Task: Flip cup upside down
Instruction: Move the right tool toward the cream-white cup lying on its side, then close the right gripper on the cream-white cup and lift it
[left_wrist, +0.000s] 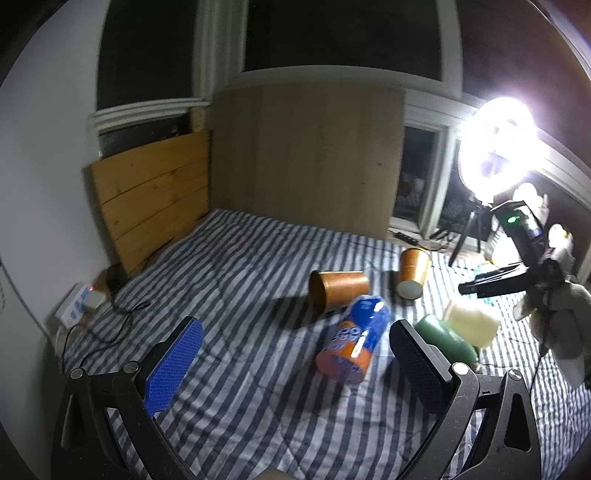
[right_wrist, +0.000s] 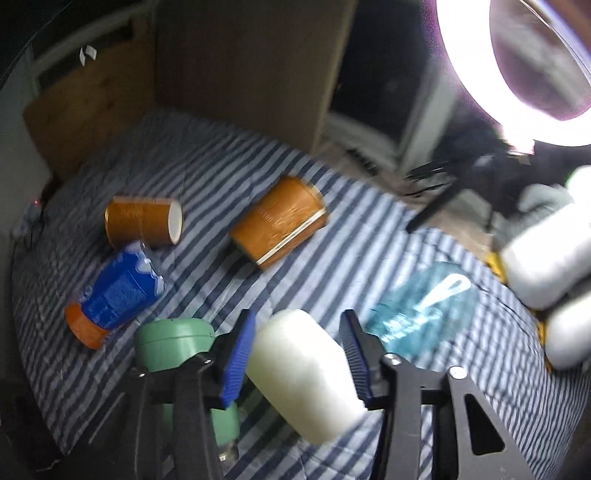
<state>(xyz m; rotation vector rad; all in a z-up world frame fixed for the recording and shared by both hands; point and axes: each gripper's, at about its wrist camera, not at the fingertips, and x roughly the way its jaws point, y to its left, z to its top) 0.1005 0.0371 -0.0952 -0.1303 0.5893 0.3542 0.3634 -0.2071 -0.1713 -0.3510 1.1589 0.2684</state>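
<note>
From the left wrist, the left gripper (left_wrist: 295, 350) is hanging wide open and empty over the striped bed (left_wrist: 229, 258), where two orange paper cups (left_wrist: 338, 291) (left_wrist: 413, 273) are lying on their sides beside one blue-and-orange bottle (left_wrist: 356, 345), one green bottle (left_wrist: 445, 339) partly hidden behind a finger, and one cream cup (left_wrist: 471, 321). From the right wrist, the right gripper (right_wrist: 299, 354) is straddling the tilted cream cup (right_wrist: 303, 373), contact unclear through blur, with a clear blue bottle (right_wrist: 424, 306) lying beside it.

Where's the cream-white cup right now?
In the right wrist view the cream-white cup lies on its side between the right gripper's open jaws, with the green cup to its left and the clear blue cup to its right.
</note>
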